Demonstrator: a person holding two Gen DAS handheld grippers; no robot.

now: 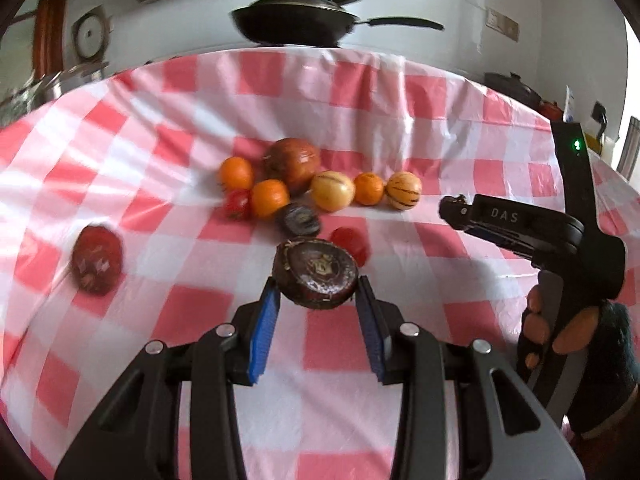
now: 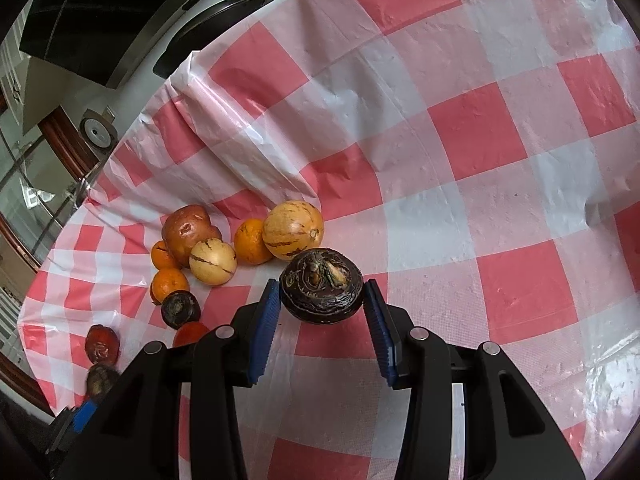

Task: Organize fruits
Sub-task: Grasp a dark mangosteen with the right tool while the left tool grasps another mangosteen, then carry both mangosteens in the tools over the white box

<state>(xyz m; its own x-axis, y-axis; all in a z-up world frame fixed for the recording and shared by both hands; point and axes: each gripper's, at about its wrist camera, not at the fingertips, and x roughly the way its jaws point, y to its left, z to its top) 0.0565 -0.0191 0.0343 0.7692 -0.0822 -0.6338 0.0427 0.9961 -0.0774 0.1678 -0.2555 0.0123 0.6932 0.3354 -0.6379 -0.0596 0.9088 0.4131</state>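
My left gripper (image 1: pixel 318 292) is shut on a dark purple mangosteen (image 1: pixel 316 276), its blue pads pressing both sides, held above the checked cloth. My right gripper (image 2: pixel 322 300) is shut on a second dark mangosteen (image 2: pixel 322 290), just right of the fruit pile. The pile holds a red-brown pomegranate (image 1: pixel 294 162), three oranges (image 1: pixel 236 172), two yellow striped melons (image 1: pixel 332 190), a small dark mangosteen (image 1: pixel 300 219) and red fruits (image 1: pixel 350 242). Another red fruit (image 1: pixel 97 258) lies alone to the left. In the left wrist view the right gripper reaches in from the right, a hand on its handle.
A red and white checked tablecloth (image 2: pixel 460 140) covers the table, wrinkled behind the pile. Beyond the far edge a black frying pan (image 1: pixel 292 20) sits on a stove. Bare cloth stretches to the right of the fruits.
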